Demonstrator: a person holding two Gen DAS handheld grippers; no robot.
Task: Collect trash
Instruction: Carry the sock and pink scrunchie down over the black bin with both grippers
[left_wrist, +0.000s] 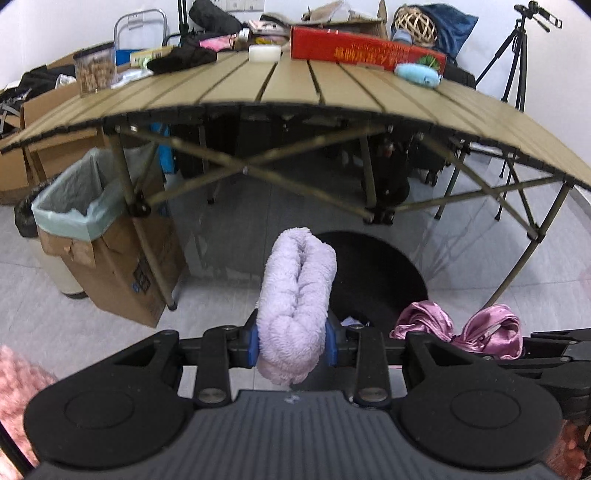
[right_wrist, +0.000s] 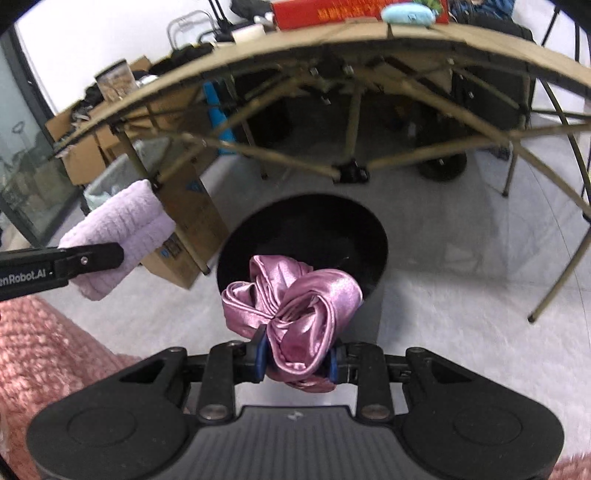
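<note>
My left gripper (left_wrist: 293, 345) is shut on a rolled lilac towel (left_wrist: 297, 295), which sticks up between the blue pads. My right gripper (right_wrist: 297, 360) is shut on a bunched pink satin cloth (right_wrist: 295, 306). Both hang above the floor near a round black bin (right_wrist: 303, 236) with a dark open mouth, which stands just in front of a folding table. In the left wrist view the satin cloth (left_wrist: 458, 328) shows at the lower right, beside the black bin (left_wrist: 373, 277). In the right wrist view the lilac towel (right_wrist: 118, 232) and the left gripper's arm (right_wrist: 59, 267) show at the left.
A slatted folding table (left_wrist: 295, 88) carries a red box (left_wrist: 365, 48), a blue plush (left_wrist: 419, 74), a clear jar (left_wrist: 94, 70) and dark clothes. A cardboard box with a pale green liner (left_wrist: 74, 199) stands left of a table leg. A pink fluffy rug (right_wrist: 44, 354) lies at the lower left. A tripod (left_wrist: 513, 55) stands far right.
</note>
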